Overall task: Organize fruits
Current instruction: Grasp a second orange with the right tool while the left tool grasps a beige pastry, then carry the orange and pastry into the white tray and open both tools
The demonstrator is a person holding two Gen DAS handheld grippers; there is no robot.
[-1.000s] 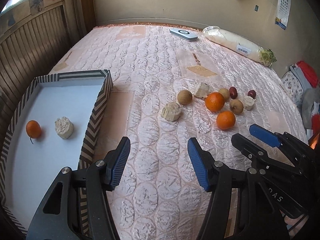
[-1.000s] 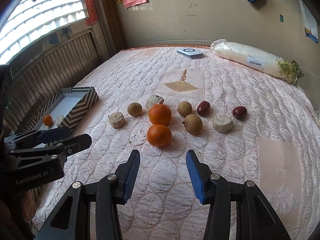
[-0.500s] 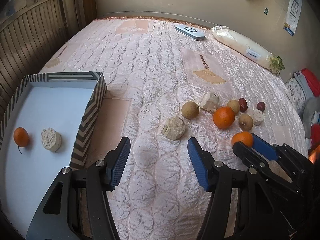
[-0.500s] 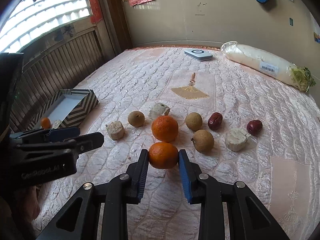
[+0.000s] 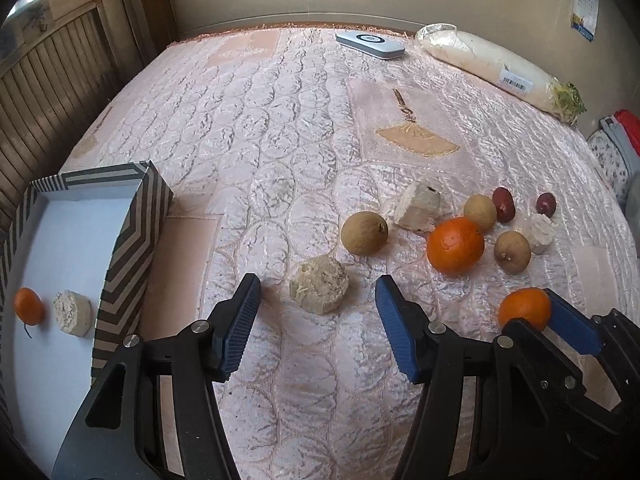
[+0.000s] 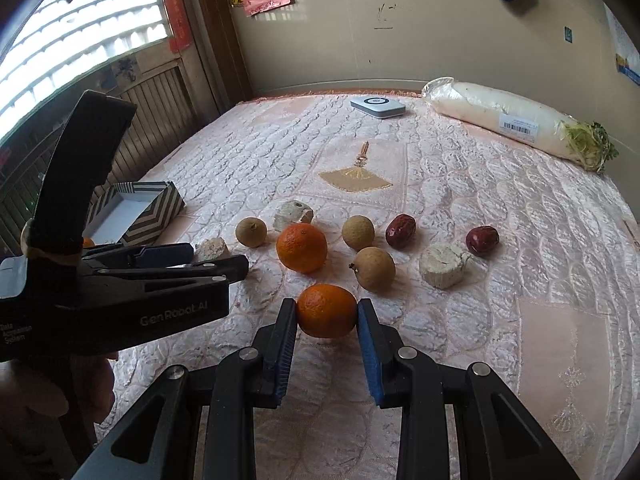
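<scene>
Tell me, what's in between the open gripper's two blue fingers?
In the left wrist view, a pale crumbly chunk lies on the quilt, just ahead of the left gripper and in line with the gap between its open fingers. Neither finger touches it.

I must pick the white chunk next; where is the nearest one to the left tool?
In the left wrist view, the chunk lies on the quilt between the open left tool's fingers, just before the brown fruit.

Bare bed [image 5: 280, 140] from 10 to 12 o'clock gives passage. Striped box [image 5: 136, 240] wall blocks at 9 o'clock; fruit cluster [image 5: 492, 232] crowds 2 o'clock.
</scene>
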